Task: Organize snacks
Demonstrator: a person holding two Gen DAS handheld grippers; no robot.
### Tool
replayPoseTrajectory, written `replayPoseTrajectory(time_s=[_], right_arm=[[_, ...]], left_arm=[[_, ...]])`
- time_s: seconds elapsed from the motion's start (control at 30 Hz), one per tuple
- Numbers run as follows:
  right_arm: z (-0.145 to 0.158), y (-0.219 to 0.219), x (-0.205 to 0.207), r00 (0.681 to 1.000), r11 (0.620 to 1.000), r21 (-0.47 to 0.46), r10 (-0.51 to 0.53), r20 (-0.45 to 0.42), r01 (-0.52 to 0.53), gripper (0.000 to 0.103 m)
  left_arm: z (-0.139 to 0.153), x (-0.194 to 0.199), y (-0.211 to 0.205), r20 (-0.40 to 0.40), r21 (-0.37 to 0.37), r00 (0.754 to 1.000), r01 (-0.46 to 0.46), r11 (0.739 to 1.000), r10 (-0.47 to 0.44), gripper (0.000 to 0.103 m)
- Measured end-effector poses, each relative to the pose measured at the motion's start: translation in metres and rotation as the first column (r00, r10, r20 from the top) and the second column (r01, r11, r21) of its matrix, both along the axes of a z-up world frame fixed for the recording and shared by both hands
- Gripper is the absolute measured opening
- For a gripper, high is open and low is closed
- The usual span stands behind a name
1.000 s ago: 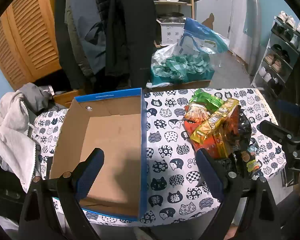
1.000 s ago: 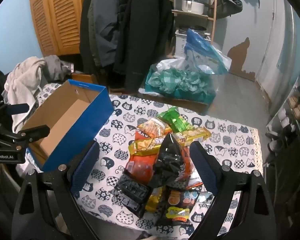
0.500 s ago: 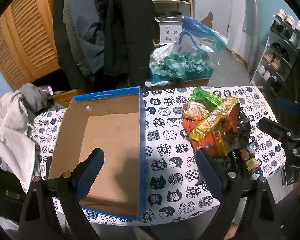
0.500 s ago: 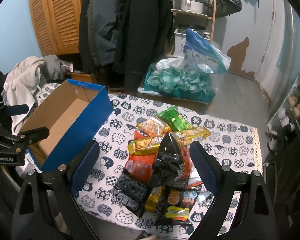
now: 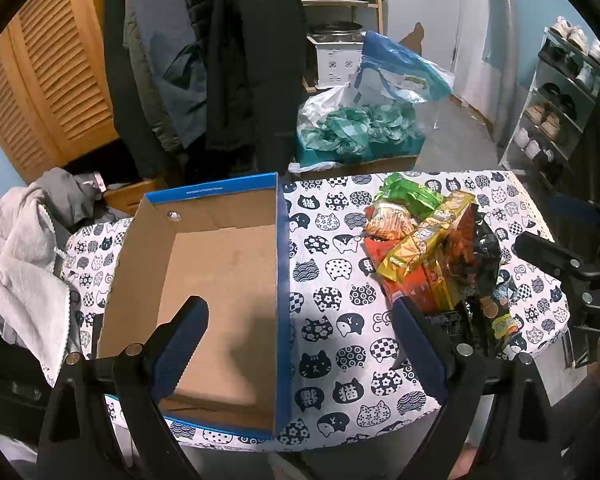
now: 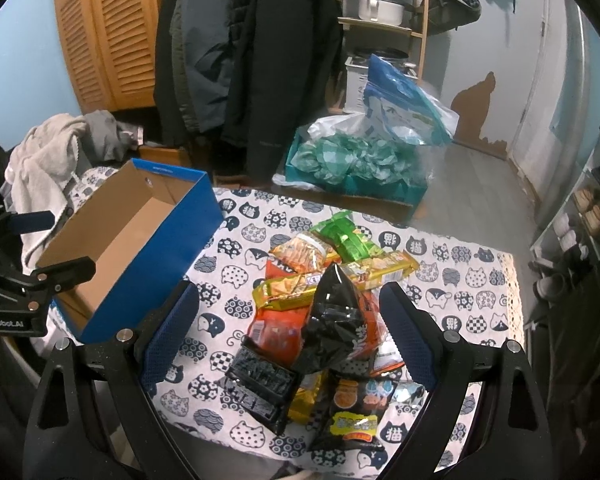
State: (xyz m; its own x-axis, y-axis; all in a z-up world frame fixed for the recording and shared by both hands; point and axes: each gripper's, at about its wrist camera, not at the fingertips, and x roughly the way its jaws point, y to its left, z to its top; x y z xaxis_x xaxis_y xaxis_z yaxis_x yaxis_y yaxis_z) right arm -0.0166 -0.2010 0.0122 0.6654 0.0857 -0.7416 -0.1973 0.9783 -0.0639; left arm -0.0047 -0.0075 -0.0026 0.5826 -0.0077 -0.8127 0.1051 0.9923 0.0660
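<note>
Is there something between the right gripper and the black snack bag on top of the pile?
Nothing visible. The right gripper is open above the pile, and the black snack bag lies on top, uncovered. The path to the cardboard box crosses only bare tablecloth.

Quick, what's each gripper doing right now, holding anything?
Left gripper: open, holding nothing, above the blue cardboard box.
Right gripper: open, holding nothing, above the pile of snack packets.
</note>
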Motion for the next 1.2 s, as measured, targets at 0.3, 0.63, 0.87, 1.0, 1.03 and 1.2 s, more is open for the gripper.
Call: replayPoseTrajectory(time_s=[0.3, 0.63, 0.87, 1.0, 1.03, 1.2], right_arm=[[-0.0056, -0.0021, -0.0013, 1.0, 1.0, -0.006, -0.015, 0.003, 0.015, 0.09], [-0.006, -0.0013, 0.0003, 1.0, 1.0, -0.011, -0.019, -0.002, 0.019, 0.09], [-0.0057, 0.0016, 0.0001, 1.0, 1.0, -0.013, -0.016, -0.006, 0.016, 0.09], [-0.0059, 0.0012, 0.0, 1.0, 1.0, -0.013, -0.019, -0.006, 0.019, 0.09], [-0.006, 0.0013, -0.0002, 1.0, 1.0, -0.012, -0.02, -0.006, 0.02, 0.09], [-0.0062, 0.0014, -0.0005, 1.0, 1.0, -0.013, -0.019, -0.007, 0.019, 0.09]], left_arm=[[-0.0011, -0.0004, -0.0014, -0.001, 0.002, 1.0, 0.002, 1.0, -0.002, 0.094], [-0.0017, -0.001, -0.0024, -0.002, 0.003, 1.0, 0.002, 1.0, -0.002, 0.094], [-0.0014, -0.0009, -0.0022, -0.001, 0.002, 1.0, 0.002, 1.0, -0.002, 0.094], [-0.0024, -0.0019, -0.003, -0.002, 0.003, 1.0, 0.002, 1.0, -0.002, 0.094], [-0.0025, -0.0018, -0.0032, -0.003, 0.004, 1.0, 0.002, 1.0, -0.002, 0.094], [-0.0031, -0.0026, -0.0035, -0.004, 0.005, 1.0, 0.003, 1.0, -0.003, 0.094]])
